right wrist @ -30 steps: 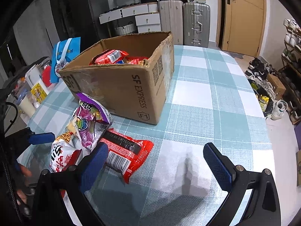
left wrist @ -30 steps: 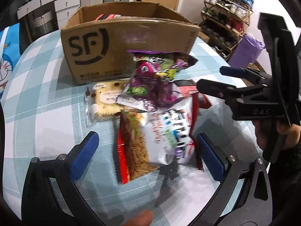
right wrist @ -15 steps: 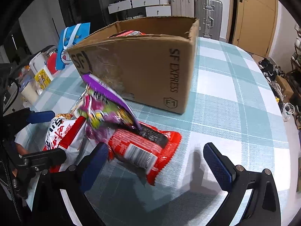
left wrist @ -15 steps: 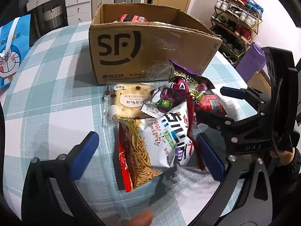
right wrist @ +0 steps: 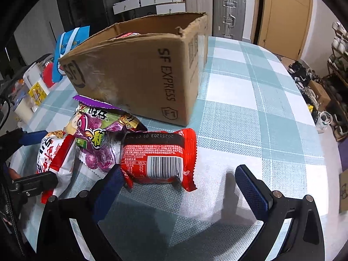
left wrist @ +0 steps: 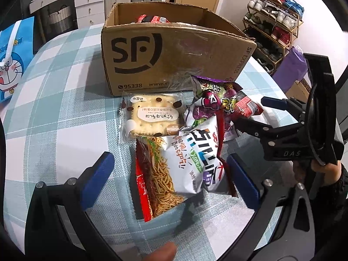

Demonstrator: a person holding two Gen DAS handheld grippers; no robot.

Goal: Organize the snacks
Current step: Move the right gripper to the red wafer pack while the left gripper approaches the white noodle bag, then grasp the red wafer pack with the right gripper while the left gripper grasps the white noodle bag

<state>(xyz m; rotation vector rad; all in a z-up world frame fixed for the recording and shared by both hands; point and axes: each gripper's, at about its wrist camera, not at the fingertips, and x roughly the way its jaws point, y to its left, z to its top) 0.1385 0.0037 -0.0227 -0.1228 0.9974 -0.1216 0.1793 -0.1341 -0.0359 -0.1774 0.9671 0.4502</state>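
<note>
An open cardboard SF box [left wrist: 174, 50] [right wrist: 134, 71] stands on the checked table, with red packets inside. In front of it lies a pile of snacks: a cracker packet [left wrist: 152, 115], a white noodle bag [left wrist: 191, 158] [right wrist: 54, 156], a purple candy bag [left wrist: 208, 104] [right wrist: 97, 134] and a red packet [left wrist: 245, 106] [right wrist: 158, 158]. My left gripper [left wrist: 171, 178] is open, its fingers on either side of the noodle bag's near end. My right gripper [right wrist: 181, 187] [left wrist: 254, 115] is open just before the red packet, its left finger at the packet's corner.
A blue cartoon gift bag [left wrist: 13, 58] stands at the table's left edge. A shoe rack [left wrist: 274, 28] and a purple bag [left wrist: 291, 65] are beyond the right edge. Bare tablecloth [right wrist: 261, 108] stretches to the right of the box. A fingertip [left wrist: 161, 251] shows at the bottom.
Both grippers have come closer to the snack pile. The right one has dropped low in front of the red packet. Both stay open.
</note>
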